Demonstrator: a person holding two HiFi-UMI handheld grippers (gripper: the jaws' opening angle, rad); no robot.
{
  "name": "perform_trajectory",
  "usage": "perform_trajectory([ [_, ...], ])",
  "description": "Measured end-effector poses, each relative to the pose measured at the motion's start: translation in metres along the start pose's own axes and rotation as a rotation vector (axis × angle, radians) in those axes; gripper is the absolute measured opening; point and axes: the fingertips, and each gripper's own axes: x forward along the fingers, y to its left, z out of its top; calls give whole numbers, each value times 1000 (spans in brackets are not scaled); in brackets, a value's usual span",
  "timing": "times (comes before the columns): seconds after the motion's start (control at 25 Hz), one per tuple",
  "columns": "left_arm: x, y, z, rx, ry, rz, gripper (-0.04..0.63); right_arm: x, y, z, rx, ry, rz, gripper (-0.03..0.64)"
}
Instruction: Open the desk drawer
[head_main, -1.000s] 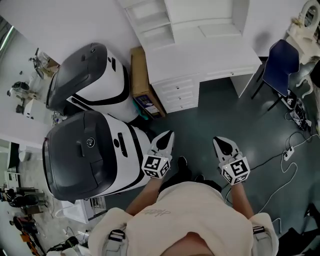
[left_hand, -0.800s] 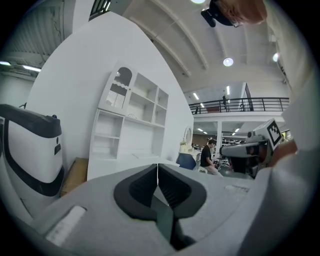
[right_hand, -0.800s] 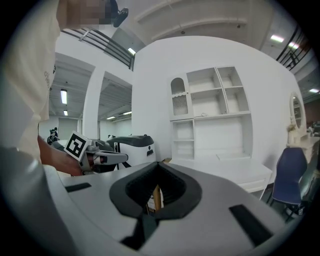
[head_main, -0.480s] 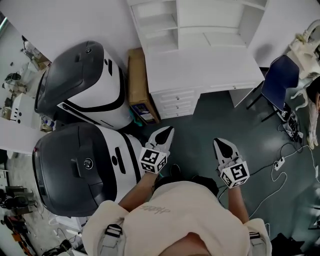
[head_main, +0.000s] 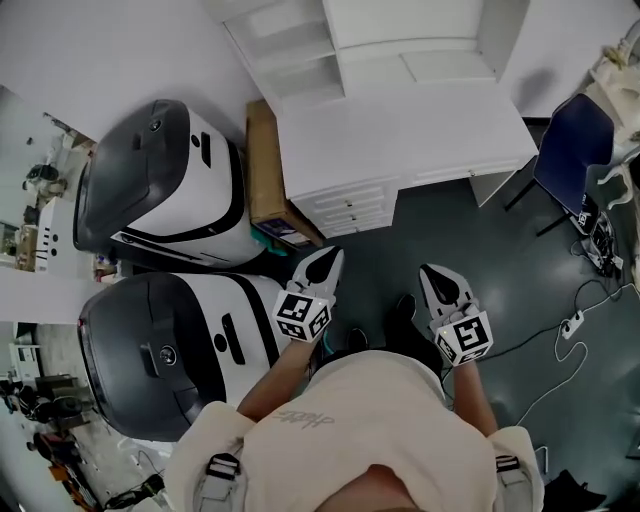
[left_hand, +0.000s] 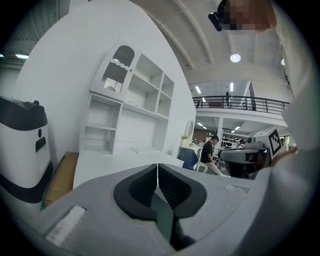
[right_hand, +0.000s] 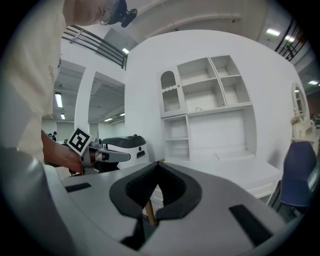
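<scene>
The white desk (head_main: 400, 130) with a shelf hutch stands against the far wall in the head view. Its stack of drawers (head_main: 350, 207) sits shut under the left end of the top. My left gripper (head_main: 331, 255) and right gripper (head_main: 431, 272) hover side by side over the dark floor, well short of the drawers and pointing toward the desk. Both are shut with nothing between the fingers. In the left gripper view the left gripper (left_hand: 158, 167) points at the desk (left_hand: 115, 160). In the right gripper view the right gripper (right_hand: 158, 163) faces the desk (right_hand: 235, 170) and hutch.
Two large white and dark grey machines (head_main: 160, 190) (head_main: 170, 350) stand at the left, close to my left arm. A cardboard box (head_main: 262, 165) leans between the desk and the upper machine. A blue chair (head_main: 575, 140) and floor cables (head_main: 575, 325) are at the right.
The person has stepped forward toward the desk, carrying both grippers along. The machines now lie further back along the left side. Both grippers stay shut.
</scene>
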Motion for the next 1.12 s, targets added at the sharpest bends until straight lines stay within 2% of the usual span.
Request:
perform_trajectory([
  [0.12,26,1,17,-31,-12,29,17,16,-38,13,-8,-21,40,-5],
  [0.28,59,13,37,8,-24,90,17,39,-83,26,-18,-43,78,-5],
  [0.44,85,16,44,-31,-39,131,17,53,-112,25,-3,-32,117,-5],
  [0.8,119,33,34,-54,15,147,17,99,-133,21,24,3,191,-5],
  [0.96,142,61,39,-43,6,137,17,131,-142,21,10,26,208,-5],
  [1.12,165,105,41,-66,4,146,17,172,-155,37,-4,33,168,-5],
])
